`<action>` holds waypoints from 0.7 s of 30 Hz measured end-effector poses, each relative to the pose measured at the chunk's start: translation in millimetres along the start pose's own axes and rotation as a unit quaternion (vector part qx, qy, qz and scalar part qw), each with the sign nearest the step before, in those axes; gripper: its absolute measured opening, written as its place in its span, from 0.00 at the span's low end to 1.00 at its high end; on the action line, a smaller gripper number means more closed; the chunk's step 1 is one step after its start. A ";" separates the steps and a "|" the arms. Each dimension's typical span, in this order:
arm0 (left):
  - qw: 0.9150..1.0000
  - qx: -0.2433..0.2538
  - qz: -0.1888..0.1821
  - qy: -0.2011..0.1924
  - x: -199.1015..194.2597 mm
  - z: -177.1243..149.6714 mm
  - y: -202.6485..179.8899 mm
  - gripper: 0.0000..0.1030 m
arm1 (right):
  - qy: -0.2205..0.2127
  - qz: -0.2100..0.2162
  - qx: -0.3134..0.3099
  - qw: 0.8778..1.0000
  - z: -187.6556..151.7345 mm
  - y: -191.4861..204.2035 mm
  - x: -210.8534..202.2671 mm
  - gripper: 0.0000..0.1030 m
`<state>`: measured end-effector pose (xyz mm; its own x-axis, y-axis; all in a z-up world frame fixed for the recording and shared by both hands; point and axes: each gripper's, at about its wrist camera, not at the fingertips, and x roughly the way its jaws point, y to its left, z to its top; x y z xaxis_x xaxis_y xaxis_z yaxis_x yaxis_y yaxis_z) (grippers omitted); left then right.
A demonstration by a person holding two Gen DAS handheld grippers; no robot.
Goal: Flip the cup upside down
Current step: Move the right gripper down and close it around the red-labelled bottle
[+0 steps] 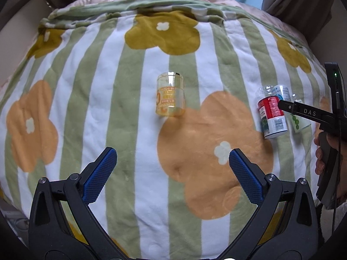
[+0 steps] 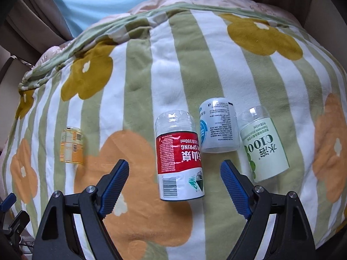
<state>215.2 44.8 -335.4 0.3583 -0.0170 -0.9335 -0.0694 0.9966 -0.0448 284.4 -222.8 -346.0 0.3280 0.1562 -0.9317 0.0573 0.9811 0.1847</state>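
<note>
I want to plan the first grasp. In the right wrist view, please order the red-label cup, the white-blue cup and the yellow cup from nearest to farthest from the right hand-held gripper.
1. red-label cup: between the open fingers of the right hand-held gripper.
2. white-blue cup: just behind, slightly right.
3. yellow cup: far off to the left.

My right gripper hangs with jaws spread wide over the green-striped floral fleece blanket. Red-labelled clear plastic cup upside down between my fingertips; white-blue cup at 1 o'clock, pale-green cup at 2, yellow cup at 9.
</note>
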 end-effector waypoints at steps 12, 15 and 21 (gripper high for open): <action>0.998 -0.010 -0.019 0.067 74.0 -8.7 -3.5 1.00 | 0.067 -0.024 -0.011 0.997 3.9 -6.5 73.1 0.61; 0.997 -0.008 -0.021 0.070 80.0 -9.8 -4.6 1.00 | 0.068 -0.023 -0.012 0.997 0.7 -9.2 75.1 0.56; 0.997 -0.006 -0.024 0.074 83.6 -13.7 -2.7 1.00 | 0.050 -0.037 -0.031 0.998 -5.0 -7.3 63.0 0.55</action>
<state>232.5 39.6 -418.2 0.2194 -0.0764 -0.9726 -0.0664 0.9935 -0.0930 299.9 -219.5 -407.6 0.2284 0.0910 -0.9693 0.0187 0.9950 0.0978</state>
